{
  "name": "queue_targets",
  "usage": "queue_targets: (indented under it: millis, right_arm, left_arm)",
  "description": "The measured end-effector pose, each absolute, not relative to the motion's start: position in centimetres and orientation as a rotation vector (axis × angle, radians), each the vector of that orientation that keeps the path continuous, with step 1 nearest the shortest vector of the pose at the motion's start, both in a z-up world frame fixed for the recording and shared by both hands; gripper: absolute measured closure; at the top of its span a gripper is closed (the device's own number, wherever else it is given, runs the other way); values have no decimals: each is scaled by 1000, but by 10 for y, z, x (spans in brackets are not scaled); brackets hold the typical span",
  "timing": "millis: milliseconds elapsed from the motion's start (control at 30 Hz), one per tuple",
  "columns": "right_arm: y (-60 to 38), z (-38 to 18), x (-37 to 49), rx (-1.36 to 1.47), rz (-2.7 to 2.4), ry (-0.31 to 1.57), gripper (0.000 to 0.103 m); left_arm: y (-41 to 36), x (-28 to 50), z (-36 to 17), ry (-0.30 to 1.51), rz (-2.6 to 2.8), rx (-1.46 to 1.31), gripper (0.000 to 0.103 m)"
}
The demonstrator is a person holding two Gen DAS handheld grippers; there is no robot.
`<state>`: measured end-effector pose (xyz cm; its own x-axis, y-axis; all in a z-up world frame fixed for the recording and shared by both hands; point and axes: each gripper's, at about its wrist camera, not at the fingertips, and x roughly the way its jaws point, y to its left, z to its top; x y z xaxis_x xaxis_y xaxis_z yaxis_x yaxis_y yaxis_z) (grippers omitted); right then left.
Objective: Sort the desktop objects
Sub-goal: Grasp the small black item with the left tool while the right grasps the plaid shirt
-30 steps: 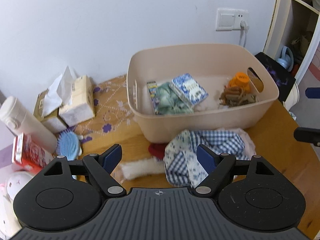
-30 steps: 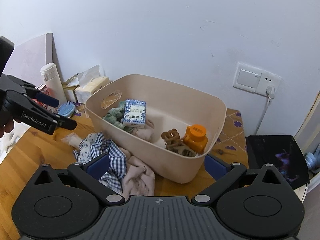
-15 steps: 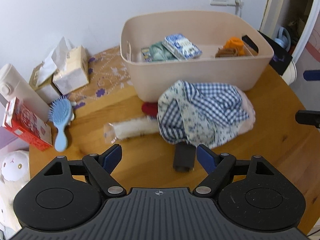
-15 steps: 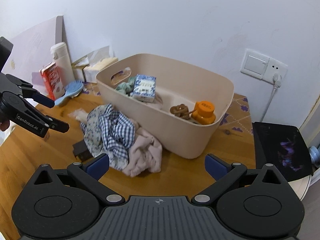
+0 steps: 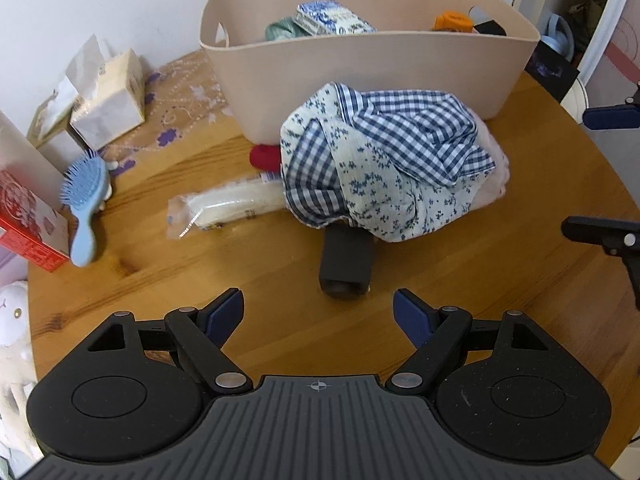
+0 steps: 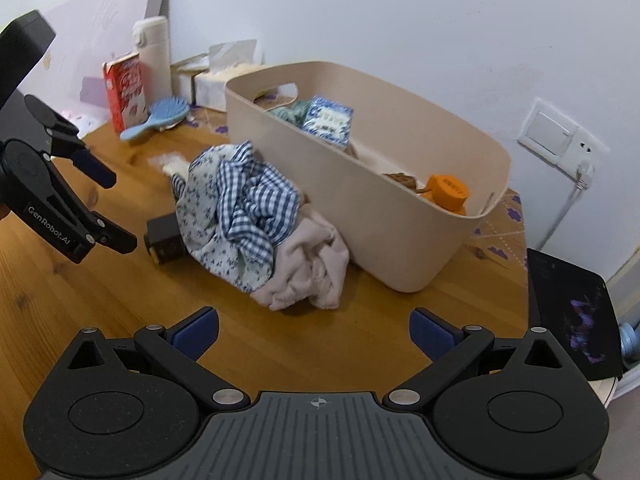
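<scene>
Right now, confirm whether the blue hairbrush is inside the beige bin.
No, the blue hairbrush lies on the table, left of the beige bin.

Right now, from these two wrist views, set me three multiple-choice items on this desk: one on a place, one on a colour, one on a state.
1. Where does the dark rectangular block lie?
A. inside the bin
B. on the wooden table, partly under the heap of checked and flowered cloth
C. on the tissue box

2. What colour is the cap of the bottle inside the beige plastic bin?
A. orange
B. green
C. white

3. How do the left gripper and right gripper stand?
A. both shut on cloth
B. one open, one shut
C. both open, holding nothing

Answers: 1 B, one end sticks out from under the cloth. 2 A, the orange cap shows over the rim. 3 C, their blue pads stand apart over bare table.
</scene>
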<state>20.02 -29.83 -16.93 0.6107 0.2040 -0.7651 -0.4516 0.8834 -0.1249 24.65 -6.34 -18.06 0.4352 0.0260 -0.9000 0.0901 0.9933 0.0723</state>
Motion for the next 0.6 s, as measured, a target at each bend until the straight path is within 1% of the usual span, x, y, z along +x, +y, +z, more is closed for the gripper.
queue_targets:
  millis: [533,600]
  right_arm:
    - [-260,-189,226,-400,496,753,0]
    - [-258,-189,230,-397,508,734,3]
  left_arm:
    - [-59,265,-204,1132,-27,64,20]
    - [-56,267,-207,1135,-21,54,20]
